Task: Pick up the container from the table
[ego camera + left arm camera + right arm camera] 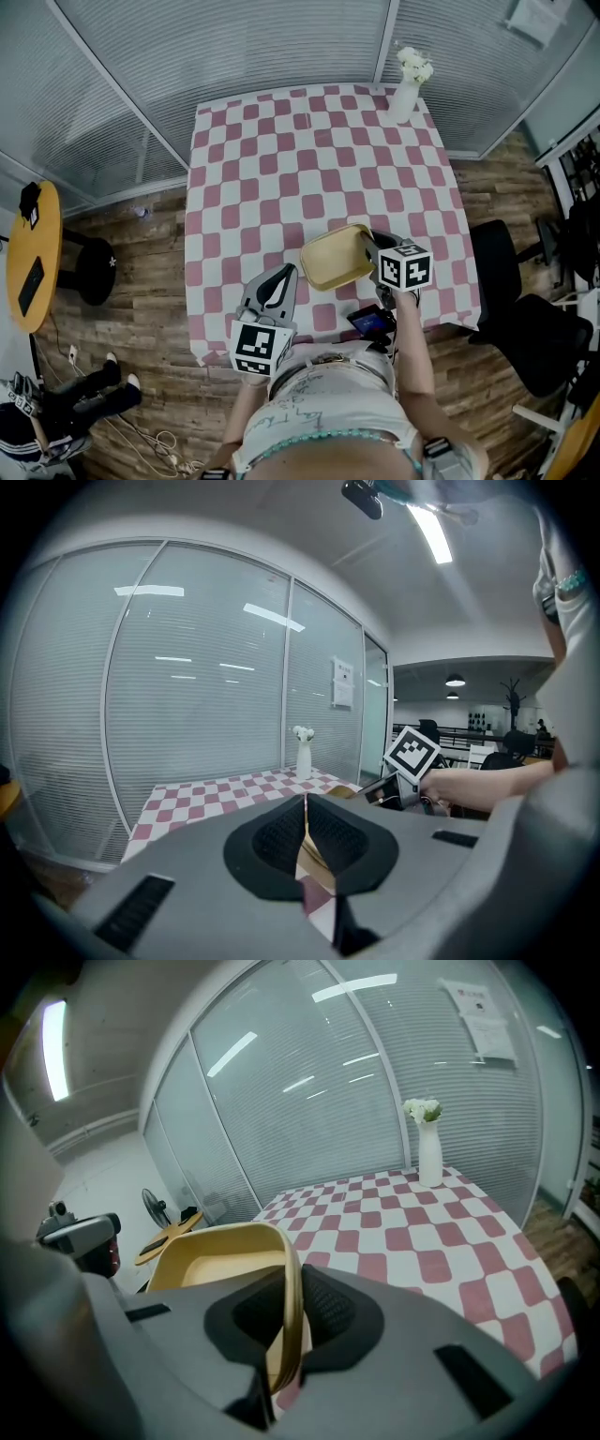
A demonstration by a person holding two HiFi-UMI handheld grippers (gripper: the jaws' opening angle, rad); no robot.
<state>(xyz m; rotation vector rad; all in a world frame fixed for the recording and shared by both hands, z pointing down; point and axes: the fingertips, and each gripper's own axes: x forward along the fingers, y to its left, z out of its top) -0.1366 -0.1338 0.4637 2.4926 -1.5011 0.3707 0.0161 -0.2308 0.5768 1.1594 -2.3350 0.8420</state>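
Where the checked tabletop [281,169] comes near us, we hold the yellow container [333,258] at its near right part, our right gripper [289,1288] with its fingers pinched on the container's right wall. Our left gripper [306,829] hangs by the near edge, fingers pressed together on nothing. A white vase [403,97] stands far right.
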